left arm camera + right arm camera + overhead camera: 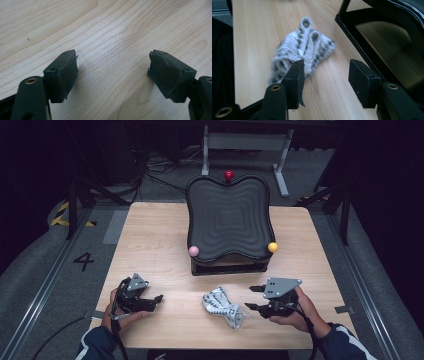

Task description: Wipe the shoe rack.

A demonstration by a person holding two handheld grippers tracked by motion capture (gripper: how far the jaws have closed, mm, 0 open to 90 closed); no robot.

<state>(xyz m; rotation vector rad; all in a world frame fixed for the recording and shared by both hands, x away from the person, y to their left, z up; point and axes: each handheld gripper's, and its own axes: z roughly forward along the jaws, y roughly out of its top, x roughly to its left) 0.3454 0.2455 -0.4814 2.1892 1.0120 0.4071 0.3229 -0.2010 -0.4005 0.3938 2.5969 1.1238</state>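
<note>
So the thing being worked on is that little bundle of white cord with dark flecks (222, 305), lying on the wooden table (150, 240) near the front edge, between the two hands and just in front of the black wavy tray (228, 217). The right gripper (256, 298) sits just beside it with its jaws apart and nothing between them; in the right gripper view the bundle (302, 53) lies just past the left pad. The left gripper (156, 299) is open too, over bare wood, well off to the side.

Handling-wise I'd guess it's light, soft and floppy, so it'll squash and sag rather than slip. The loops sticking out the far end (306, 23) look grabbable, but pinching across the thick middle seems safer. It's a bit blurry, so I can't tell whether it's tied or just loosely coiled.
</note>
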